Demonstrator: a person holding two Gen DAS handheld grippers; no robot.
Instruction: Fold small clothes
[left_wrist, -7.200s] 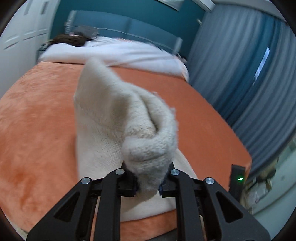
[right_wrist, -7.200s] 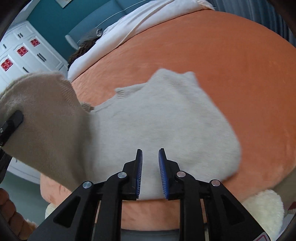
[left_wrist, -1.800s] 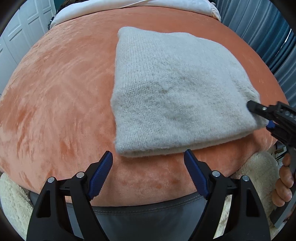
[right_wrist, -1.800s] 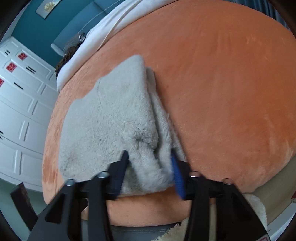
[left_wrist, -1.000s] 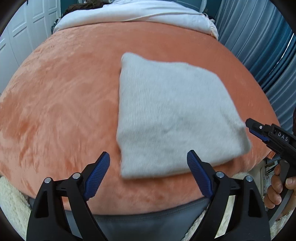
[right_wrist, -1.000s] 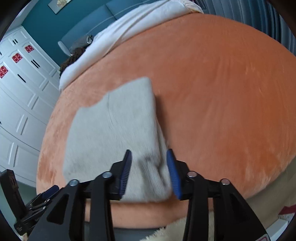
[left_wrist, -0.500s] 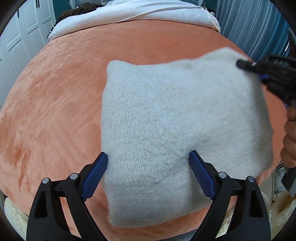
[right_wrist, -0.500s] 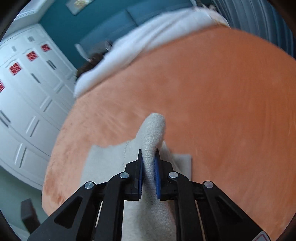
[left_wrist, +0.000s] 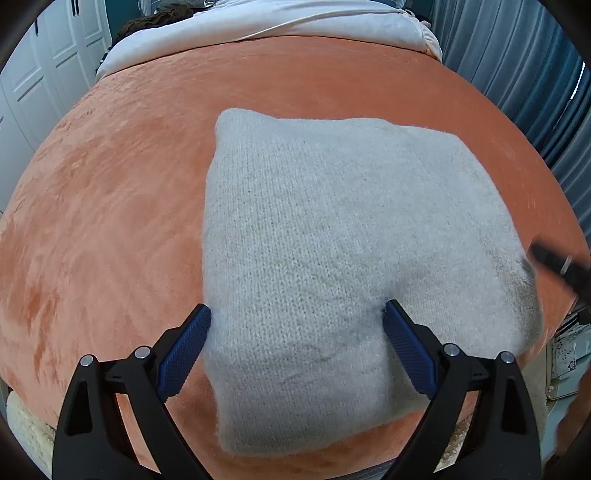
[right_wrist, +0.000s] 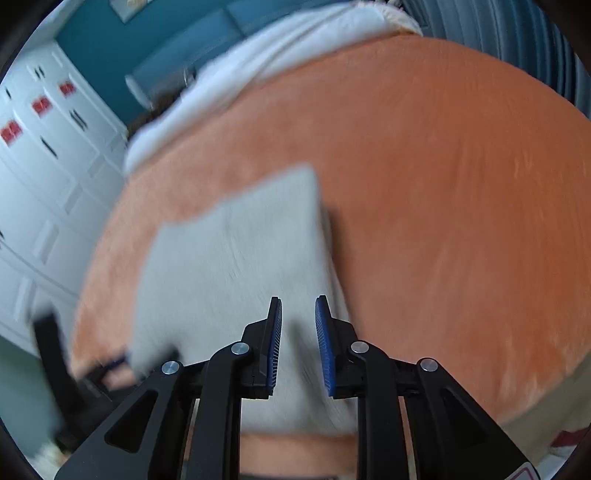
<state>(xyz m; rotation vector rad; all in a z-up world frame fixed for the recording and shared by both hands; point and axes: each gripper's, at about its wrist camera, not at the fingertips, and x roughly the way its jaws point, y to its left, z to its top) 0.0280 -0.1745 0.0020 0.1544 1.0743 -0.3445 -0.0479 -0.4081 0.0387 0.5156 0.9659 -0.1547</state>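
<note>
Orange plush bedding (left_wrist: 122, 206) fills both views, with a white duvet (left_wrist: 266, 22) bunched at the far end, white cupboard doors (right_wrist: 44, 192) to one side and blue-grey curtains (left_wrist: 517, 74) to the other. On the near part of the bed lies the grey knitted garment (left_wrist: 332, 229), already folded down to a compact, roughly square packet with several layers, its near edge close to the edge of the mattress. The left gripper (left_wrist: 295, 347) hangs over the packet's near left part with its jaws very wide and opening, the blue pads standing on either side of a broad strip of knit without pinching it. The right gripper (right_wrist: 298, 343) sits at the packet's near right corner; its jaws are narrow and opening, and nothing is clamped between them, the knit lying below the gap, though that view is blurred. Judging by the neat outline, the folding of this piece looks essentially done; what seems left is a last smoothing or squaring of the corners, or setting the packet aside. No other clothes waiting to be folded show in either view.
</note>
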